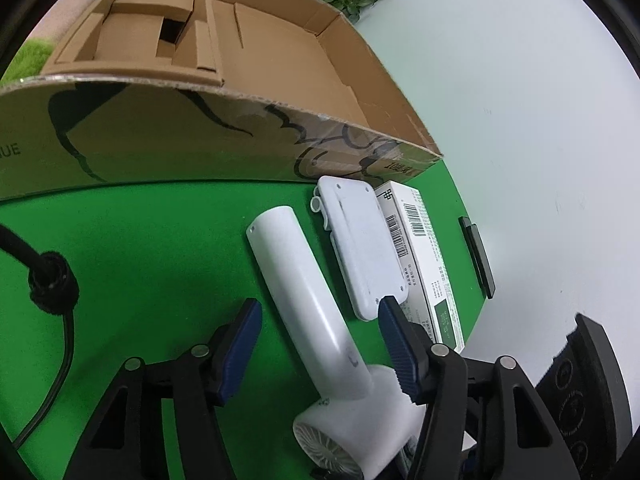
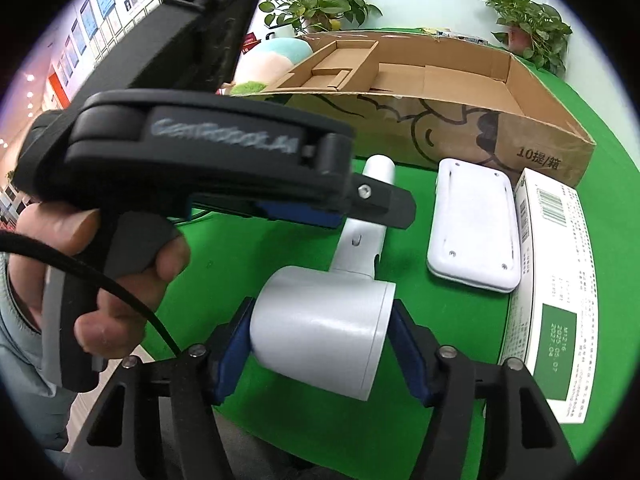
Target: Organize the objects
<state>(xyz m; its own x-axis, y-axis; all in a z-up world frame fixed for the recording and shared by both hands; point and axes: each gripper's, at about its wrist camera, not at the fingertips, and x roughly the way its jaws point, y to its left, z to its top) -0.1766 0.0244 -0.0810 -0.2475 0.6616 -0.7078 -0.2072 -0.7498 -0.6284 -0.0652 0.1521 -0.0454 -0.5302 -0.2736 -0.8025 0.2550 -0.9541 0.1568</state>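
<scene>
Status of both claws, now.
Left claw: open, straddling the hair dryer handle, pads not touching it.
Right claw: shut on the hair dryer's barrel.

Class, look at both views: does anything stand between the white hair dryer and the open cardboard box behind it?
Nothing visible does. The hair dryer lies on the green mat, its handle pointing at the box; only the box's near wall must be cleared.

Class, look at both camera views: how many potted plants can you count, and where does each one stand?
2. One potted plant stands behind the cardboard box's left end; the other stands behind its right end. The left gripper hides part of the background, so more may exist.
</scene>
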